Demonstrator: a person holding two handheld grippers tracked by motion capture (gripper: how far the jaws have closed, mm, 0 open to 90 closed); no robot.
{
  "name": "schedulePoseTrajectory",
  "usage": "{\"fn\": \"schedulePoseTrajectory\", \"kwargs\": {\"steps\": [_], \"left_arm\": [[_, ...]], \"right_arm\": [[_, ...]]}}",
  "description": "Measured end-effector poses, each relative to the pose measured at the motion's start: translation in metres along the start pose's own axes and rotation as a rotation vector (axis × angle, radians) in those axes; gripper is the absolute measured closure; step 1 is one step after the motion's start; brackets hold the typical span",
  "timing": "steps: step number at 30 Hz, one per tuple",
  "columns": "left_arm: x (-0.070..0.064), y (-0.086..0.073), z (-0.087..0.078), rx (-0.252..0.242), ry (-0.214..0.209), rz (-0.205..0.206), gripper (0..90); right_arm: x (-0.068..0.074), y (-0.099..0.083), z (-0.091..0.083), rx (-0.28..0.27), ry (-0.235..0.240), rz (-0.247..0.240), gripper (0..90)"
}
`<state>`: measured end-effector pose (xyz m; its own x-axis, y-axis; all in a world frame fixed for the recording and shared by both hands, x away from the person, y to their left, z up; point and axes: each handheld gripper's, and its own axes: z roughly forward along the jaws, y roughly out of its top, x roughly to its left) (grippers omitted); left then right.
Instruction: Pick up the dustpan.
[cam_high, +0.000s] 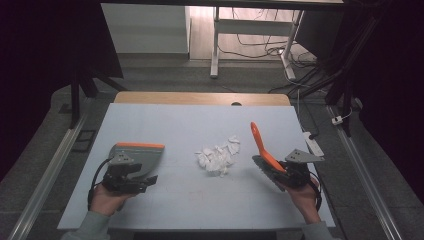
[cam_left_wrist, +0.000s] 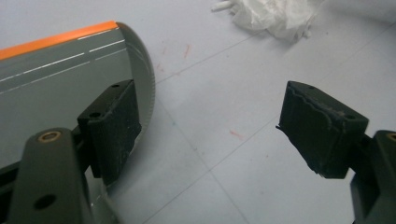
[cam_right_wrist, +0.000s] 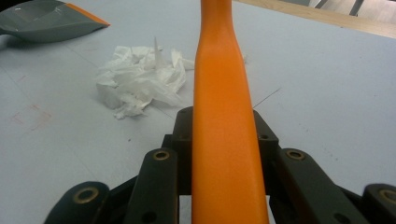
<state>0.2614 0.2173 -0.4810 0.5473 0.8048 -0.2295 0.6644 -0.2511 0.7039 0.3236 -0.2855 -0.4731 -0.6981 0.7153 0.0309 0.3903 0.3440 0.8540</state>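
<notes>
High view: the crumpled white paper (cam_high: 218, 158) lies mid-table. Left of the paper, the left gripper (cam_high: 131, 181) sits at the near edge of the grey dustpan (cam_high: 141, 156), whose orange lip faces away from the person. Right of the paper, the right gripper (cam_high: 283, 172) clamps the brush (cam_high: 264, 149), orange handle tilted up and away. Left gripper view: jaws spread wide, nothing between them; dustpan (cam_left_wrist: 60, 79) just beside one jaw, paper (cam_left_wrist: 275, 16) beyond. Right gripper view: jaws clenched on the brush handle (cam_right_wrist: 224, 121); paper (cam_right_wrist: 140, 79) just beside it, dustpan (cam_right_wrist: 51, 21) farther off.
</notes>
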Motion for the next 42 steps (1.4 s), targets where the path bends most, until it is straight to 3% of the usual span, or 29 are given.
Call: {"fn": "schedulePoseTrajectory", "kwargs": {"steps": [8, 16, 23, 24, 27, 30, 36, 42], "left_arm": [[0.002, 0.006, -0.011, 0.006, 0.067, -0.049, 20.2], [0.0, 0.005, -0.024, 0.027, 0.07, -0.03, 18.7], [0.001, 0.005, -0.032, 0.032, 0.095, -0.068, 16.7], [-0.001, 0.007, -0.033, 0.063, 0.093, -0.088, 15.9], [-0.008, 0.009, -0.037, 0.079, 0.107, -0.077, 13.0], [-0.009, 0.01, -0.039, 0.082, 0.124, -0.09, 12.1], [0.008, 0.002, -0.039, 0.117, 0.203, -0.198, 11.4], [0.017, -0.004, -0.035, 0.158, 0.239, -0.239, 10.2]], "right_arm": [[0.003, 0.001, -0.001, -0.011, 0.01, -0.005, 70.4], [0.003, 0.003, -0.002, -0.015, 0.012, 0.001, 70.4], [0.005, 0.003, 0.0, -0.009, 0.012, -0.004, 70.4], [0.005, 0.003, 0.0, -0.01, 0.011, -0.004, 70.4], [0.005, 0.003, 0.0, -0.007, 0.009, -0.008, 70.4], [0.005, 0.002, 0.001, -0.002, 0.007, -0.009, 70.4], [0.004, 0.002, 0.0, -0.003, 0.005, -0.005, 70.4], [0.005, 0.001, 0.002, 0.002, 0.005, -0.008, 70.4]]}}
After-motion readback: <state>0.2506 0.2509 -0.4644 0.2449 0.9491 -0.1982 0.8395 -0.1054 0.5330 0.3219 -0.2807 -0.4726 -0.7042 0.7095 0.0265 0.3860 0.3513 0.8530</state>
